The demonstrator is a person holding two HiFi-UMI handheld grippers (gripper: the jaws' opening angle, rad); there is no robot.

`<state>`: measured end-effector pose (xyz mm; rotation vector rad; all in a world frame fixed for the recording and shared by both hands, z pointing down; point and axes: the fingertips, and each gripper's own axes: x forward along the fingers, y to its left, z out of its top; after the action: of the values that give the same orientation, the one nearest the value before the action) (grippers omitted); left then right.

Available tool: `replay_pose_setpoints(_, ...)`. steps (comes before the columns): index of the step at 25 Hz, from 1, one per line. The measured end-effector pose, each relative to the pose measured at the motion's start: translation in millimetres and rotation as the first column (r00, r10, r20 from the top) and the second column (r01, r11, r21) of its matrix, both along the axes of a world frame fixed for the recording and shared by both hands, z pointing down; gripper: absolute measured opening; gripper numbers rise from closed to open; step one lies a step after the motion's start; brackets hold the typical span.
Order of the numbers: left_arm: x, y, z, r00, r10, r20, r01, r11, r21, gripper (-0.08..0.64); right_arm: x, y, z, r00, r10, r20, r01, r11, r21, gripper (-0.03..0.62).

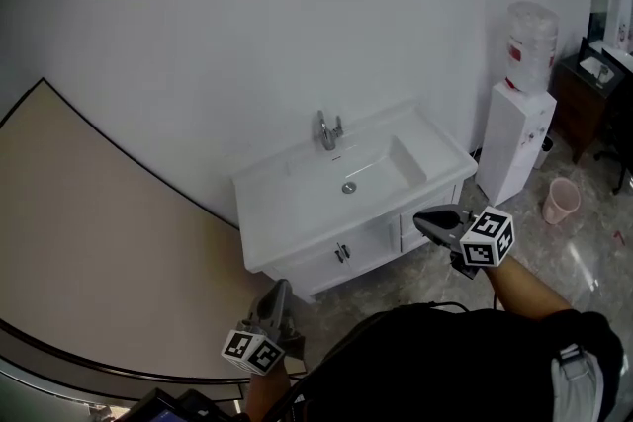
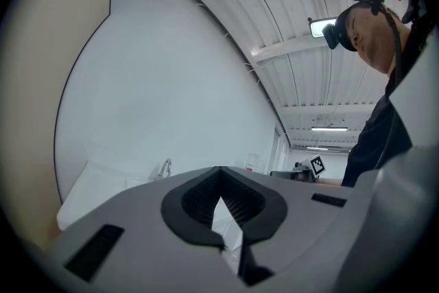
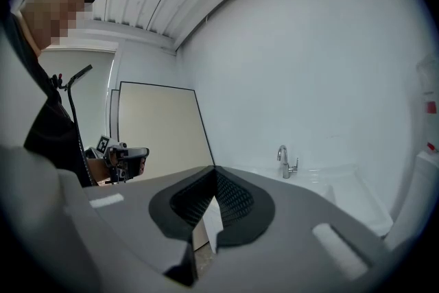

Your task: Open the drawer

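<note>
Approach step; drawer front not yet touched. Left gripper [image 1: 280, 288], jaws together and empty, lay at 7 o'clock of the vanity [image 1: 297, 212]. Drawer [image 1: 407, 234], judged the right-hand panel, sat at 9 o'clock of the right gripper [image 1: 420, 220], likewise closed, empty. Next: part jaws, find the pull.

Soft, even light from ceiling strip lights [image 2: 329, 128]; gripper views bulge and darken at the edges.
</note>
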<state>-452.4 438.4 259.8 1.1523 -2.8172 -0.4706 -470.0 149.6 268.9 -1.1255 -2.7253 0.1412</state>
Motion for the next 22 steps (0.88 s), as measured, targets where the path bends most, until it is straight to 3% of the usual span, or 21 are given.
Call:
replay_pose_setpoints(6, -41, 53, 6, 0.999, 0.027, -0.019, -0.027, 1.0, -0.006, -0.008, -38, 49, 3, 0.999, 0.042, -0.019, -0.042, 0.999, -0.004, -0.002)
replay_pose_setpoints(13, -77, 96, 20, 0.999, 0.003, -0.039, -0.003, 1.0, 0.012, -0.008, -76, 94, 11, 0.999, 0.009, -0.039, -0.008, 1.0, 0.024, -0.002)
replay_pose_setpoints(22, -119, 76, 21, 0.998, -0.056, -0.037, 0.056, 0.998, -0.006, -0.008, -139, 79, 15, 0.998, -0.06, -0.031, 0.06, 0.998, 0.01, -0.002)
